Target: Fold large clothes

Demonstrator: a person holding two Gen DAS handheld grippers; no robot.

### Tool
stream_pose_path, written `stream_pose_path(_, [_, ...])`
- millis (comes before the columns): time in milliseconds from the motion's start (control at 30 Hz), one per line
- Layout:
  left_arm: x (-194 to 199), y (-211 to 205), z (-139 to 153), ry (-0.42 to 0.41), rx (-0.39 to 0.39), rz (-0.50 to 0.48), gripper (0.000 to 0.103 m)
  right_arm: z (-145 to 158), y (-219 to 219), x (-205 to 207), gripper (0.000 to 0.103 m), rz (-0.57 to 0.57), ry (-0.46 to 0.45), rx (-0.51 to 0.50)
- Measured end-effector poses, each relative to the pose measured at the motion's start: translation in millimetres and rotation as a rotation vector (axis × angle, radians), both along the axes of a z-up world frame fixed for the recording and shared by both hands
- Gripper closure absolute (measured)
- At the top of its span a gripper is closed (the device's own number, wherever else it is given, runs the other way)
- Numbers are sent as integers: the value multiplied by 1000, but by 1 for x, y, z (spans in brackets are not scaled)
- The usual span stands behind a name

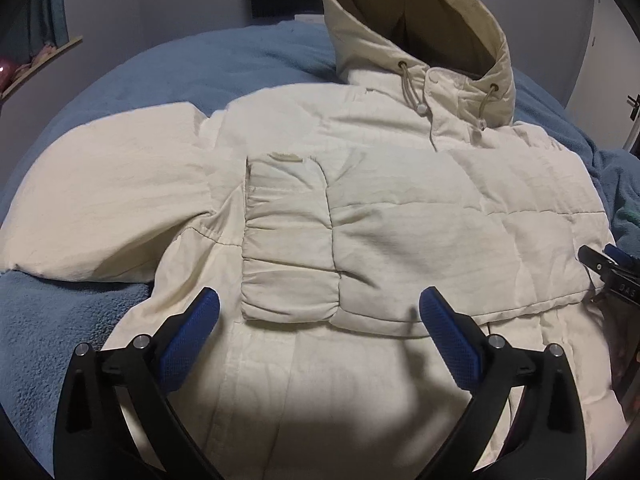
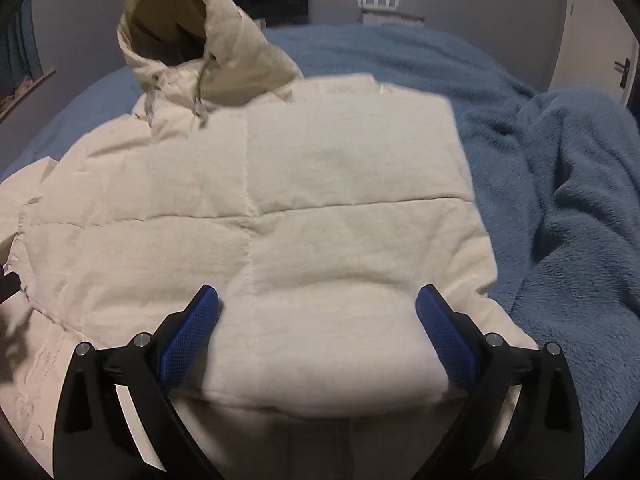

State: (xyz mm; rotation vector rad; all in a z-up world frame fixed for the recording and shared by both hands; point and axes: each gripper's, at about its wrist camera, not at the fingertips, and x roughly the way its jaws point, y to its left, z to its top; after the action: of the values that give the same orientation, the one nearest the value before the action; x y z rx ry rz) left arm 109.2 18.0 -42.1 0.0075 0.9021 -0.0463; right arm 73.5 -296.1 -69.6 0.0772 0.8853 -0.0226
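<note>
both claws, left gripper (image 1: 320, 332) and right gripper (image 2: 318, 330), hang spread and empty just above the cream jacket (image 1: 400, 216), its side folded inward ahead of them, likely released to settle.

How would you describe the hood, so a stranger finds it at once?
Find the blue blanket covering the bed, then the cream padded jacket spread on it. The hood stands upright at its far end, open, darker inside, with two drawcords below.

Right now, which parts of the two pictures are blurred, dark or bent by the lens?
Left wrist view: sharp mostly; the blue blanket curves strongly at the rim, and a dark shadow lies on the cream jacket between the open left gripper. Right wrist view: the jacket's near fold looks soft, smeared; corners are black; the right gripper is open.
</note>
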Motion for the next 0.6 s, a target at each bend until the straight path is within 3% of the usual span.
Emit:
stream_pose_path(133, [-9,-3,12,-49,6,-3,7,25,6,-18,8,10,-125,-15])
stream_pose_path(300, [-31,12,50,-124,-32,0,7,54,16,-41,8,33,-252,-52])
stream_pose_path(433, [-45,51,95,-153,-46,59,7,67,30,-55,8,40,-324,-136])
stream_pose_path(600, [-53,125,124,-106,-17,157,7,82,38,-61,8,138,-333,-32])
